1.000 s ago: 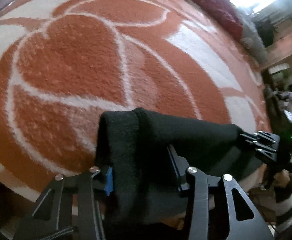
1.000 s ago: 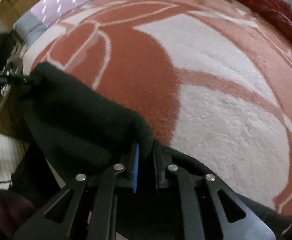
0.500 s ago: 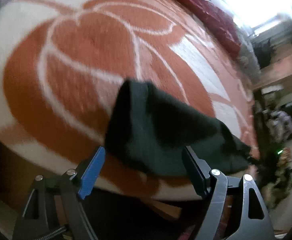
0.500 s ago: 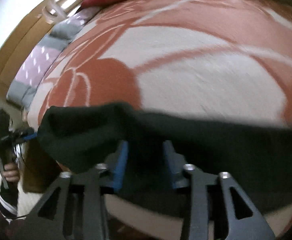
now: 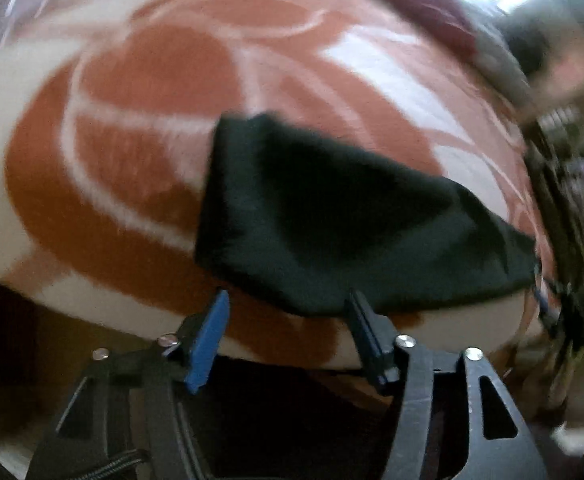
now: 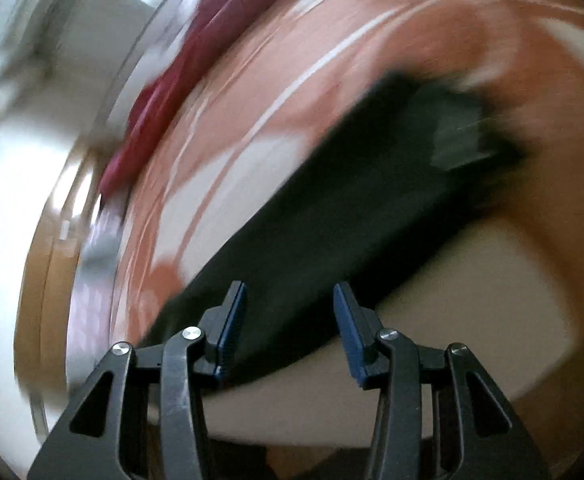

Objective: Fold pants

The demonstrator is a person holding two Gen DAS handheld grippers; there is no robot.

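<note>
The black pants lie folded in a flat bundle near the front edge of the bed, on an orange and white patterned blanket. My left gripper is open and empty, just short of the bundle's near edge. In the right wrist view the pants stretch away diagonally as a long dark strip. My right gripper is open and empty, its jaws spread over the near end of the strip. Both views are blurred by motion.
A dark red pillow or cover lies along the far side of the bed. A wooden bed frame and white wall show at the left of the right wrist view. Cluttered furniture stands beyond the bed's right edge.
Both grippers have let go of the pants and opened. The pants now rest on the blanket. Both grippers have pulled back from the cloth, and the right view has swung round.
</note>
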